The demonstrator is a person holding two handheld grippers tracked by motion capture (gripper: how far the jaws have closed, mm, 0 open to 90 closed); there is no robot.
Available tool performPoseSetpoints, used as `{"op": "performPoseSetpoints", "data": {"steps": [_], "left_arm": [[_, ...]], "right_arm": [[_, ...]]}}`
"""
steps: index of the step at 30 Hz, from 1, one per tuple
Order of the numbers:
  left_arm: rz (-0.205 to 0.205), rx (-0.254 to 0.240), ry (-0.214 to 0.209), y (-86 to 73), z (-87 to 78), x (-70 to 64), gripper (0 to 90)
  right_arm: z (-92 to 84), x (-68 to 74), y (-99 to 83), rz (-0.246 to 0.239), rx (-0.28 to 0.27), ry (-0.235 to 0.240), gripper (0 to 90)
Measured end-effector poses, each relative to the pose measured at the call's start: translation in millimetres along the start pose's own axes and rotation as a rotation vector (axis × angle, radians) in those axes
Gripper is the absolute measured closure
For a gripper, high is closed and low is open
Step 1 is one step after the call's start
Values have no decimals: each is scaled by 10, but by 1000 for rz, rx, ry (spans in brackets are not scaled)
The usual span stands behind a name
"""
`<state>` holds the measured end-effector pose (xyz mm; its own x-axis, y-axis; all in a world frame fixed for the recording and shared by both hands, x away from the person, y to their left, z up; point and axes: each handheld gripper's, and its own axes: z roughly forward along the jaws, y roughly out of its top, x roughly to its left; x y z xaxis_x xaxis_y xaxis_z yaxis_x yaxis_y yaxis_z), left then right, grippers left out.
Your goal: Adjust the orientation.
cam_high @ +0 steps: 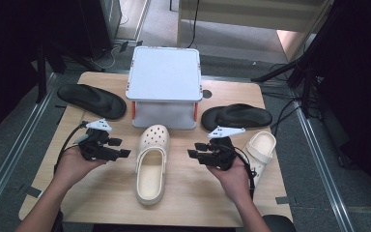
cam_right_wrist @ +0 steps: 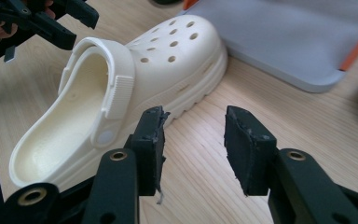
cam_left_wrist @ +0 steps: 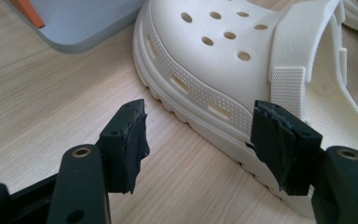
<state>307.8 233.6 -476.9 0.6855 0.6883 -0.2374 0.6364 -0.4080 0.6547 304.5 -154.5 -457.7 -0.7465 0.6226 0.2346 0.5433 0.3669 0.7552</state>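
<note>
A cream clog (cam_high: 151, 162) lies toe-up at the middle of the wooden table (cam_high: 101, 193), also seen as clog (cam_left_wrist: 223, 60) and clog (cam_right_wrist: 121, 93). My left gripper (cam_high: 118, 148) stands open just left of it, nothing between its jaws; the left gripper (cam_left_wrist: 200, 140) faces the clog's side and sole. My right gripper (cam_high: 197, 151) is open to the clog's right, empty; the right gripper (cam_right_wrist: 193, 140) hovers over bare wood beside the clog. A second cream clog (cam_high: 261, 147) lies at the right, partly behind my right hand.
A white-lidded box (cam_high: 164, 77) with orange side trim stands behind the clog. A black sandal (cam_high: 91, 100) lies at the back left, another black sandal (cam_high: 236, 116) at the back right. The table's front part is bare wood.
</note>
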Motion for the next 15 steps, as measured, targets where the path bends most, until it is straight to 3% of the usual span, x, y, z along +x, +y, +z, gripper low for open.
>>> {"op": "performPoseSetpoints", "data": {"steps": [7,15], "left_arm": [[-2,8,-3,66,44,55,367],[-1,0,-10,139,95,91,372]], "right_arm": [[-332,-125,-88,43,-12,-55,649],[-665,-213,-364,75,-8,-134,691]]}}
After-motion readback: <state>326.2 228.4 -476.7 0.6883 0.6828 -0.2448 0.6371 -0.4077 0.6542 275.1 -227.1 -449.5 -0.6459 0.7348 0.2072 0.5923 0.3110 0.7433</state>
